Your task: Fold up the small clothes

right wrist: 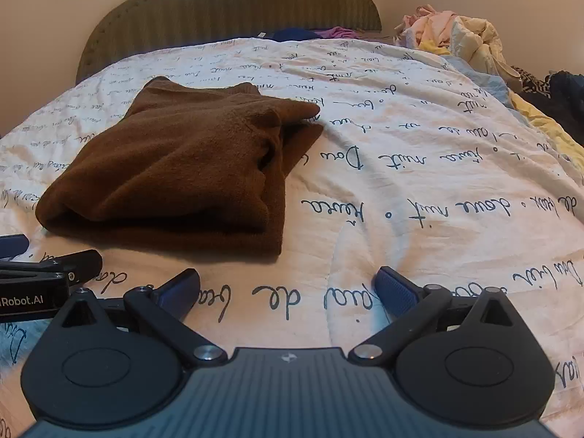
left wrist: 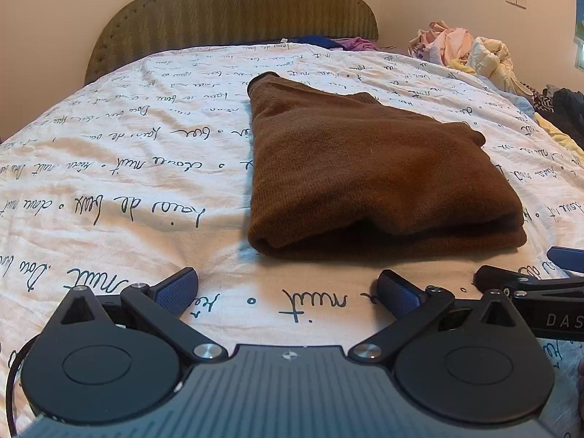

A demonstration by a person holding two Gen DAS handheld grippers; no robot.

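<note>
Brown knit garment [left wrist: 368,168] lies folded on the script-printed bedspread [left wrist: 127,168], just ahead of both tongs. Left tongs [left wrist: 288,288] and right tongs [right wrist: 288,288] are spread wide, holding nothing, side by side.

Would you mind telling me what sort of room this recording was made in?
Almost certainly a bedroom. A bed with a white quilt printed with black handwriting fills the view, a padded olive-green headboard stands against the wall, and a heap of unfolded pale clothes lies beside a folded brown knit sweater.
</note>
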